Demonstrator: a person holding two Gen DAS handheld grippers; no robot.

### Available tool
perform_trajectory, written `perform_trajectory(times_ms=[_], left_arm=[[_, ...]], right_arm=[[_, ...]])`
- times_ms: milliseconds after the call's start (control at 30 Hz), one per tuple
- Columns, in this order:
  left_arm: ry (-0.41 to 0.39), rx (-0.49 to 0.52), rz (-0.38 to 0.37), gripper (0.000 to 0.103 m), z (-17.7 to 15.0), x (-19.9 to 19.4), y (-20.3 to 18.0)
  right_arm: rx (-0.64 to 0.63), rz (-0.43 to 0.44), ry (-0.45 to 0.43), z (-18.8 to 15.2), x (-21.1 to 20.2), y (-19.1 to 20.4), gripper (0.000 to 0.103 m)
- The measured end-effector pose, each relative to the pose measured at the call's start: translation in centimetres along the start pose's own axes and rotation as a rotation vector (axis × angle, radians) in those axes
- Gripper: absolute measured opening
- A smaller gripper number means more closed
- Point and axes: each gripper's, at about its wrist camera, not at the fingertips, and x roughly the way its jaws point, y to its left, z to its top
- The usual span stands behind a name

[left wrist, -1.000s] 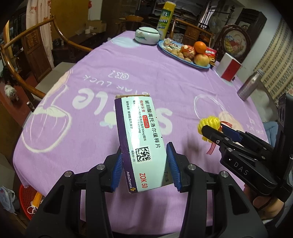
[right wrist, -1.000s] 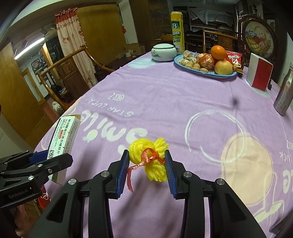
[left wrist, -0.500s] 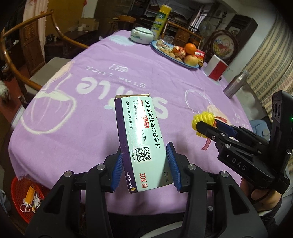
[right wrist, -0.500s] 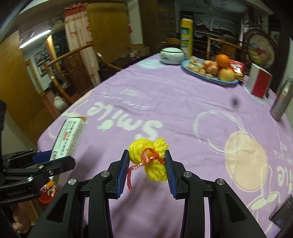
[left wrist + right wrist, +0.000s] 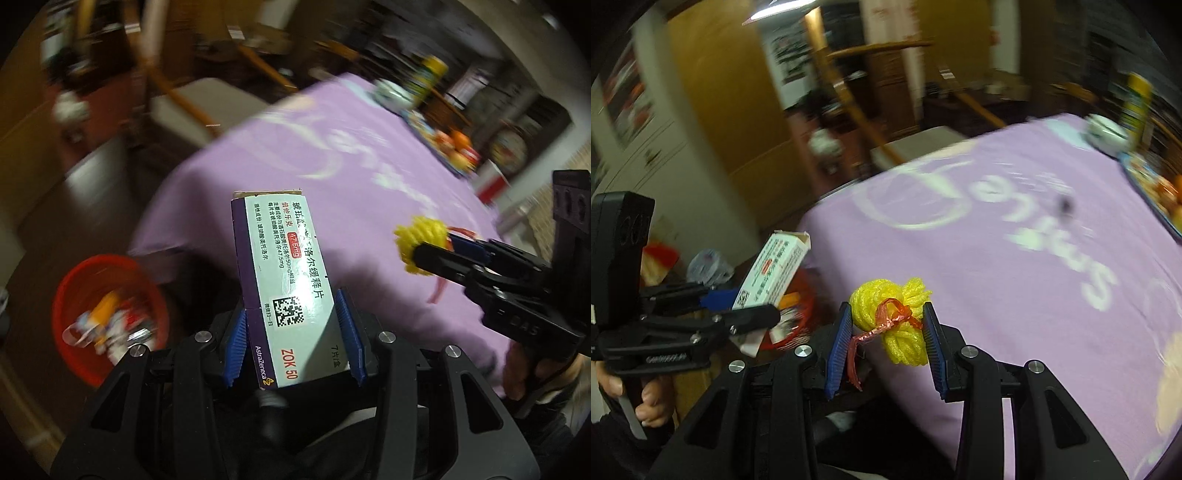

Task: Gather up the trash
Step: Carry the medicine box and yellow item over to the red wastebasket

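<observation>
Purple-clothed table (image 5: 369, 221): fruit plate (image 5: 448, 151), white bowl (image 5: 391, 94).

Pretty cluttered, dim room, and the whole backdrop is smeared with motion blur. A big table (image 5: 369, 229) takes up most of the space, covered in a purple cloth with white "Smile" lettering and circle doodles. Behind it there's a wooden armchair (image 5: 886, 88) with curved rails and a pale seat cushion. The walls on that side are warm yellowish wood panelling (image 5: 731, 110), with a bright strip light (image 5: 783, 9) up at the ceiling. The floor (image 5: 40, 236) looks dark brown. At the far end of the table sits dark wooden furniture, too blurred to make out, and a brick-patterned wall (image 5: 546, 195) shows on the right edge.
</observation>
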Motion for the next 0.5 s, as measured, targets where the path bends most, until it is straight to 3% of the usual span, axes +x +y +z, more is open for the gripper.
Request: perform_trajectory(times_ms=[200, 300, 500], left_arm=[[-0.006, -0.148, 0.12, 0.045, -2.4, -0.7, 7.9], [0.021, -0.206, 0.21, 0.045, -3.2, 0.7, 11.4], [0.111, -0.334, 0.276, 0.045, -5.1, 4.3, 17.0]], right_arm=[[-0.118, 0.114, 0.074, 1.8, 4.9, 7.1, 0.038], [-0.174, 0.16, 0.122, 2.3, 8.1, 10.4, 0.038], [-0.222, 0.209, 0.248, 2.7, 16.7, 15.4, 0.038]])
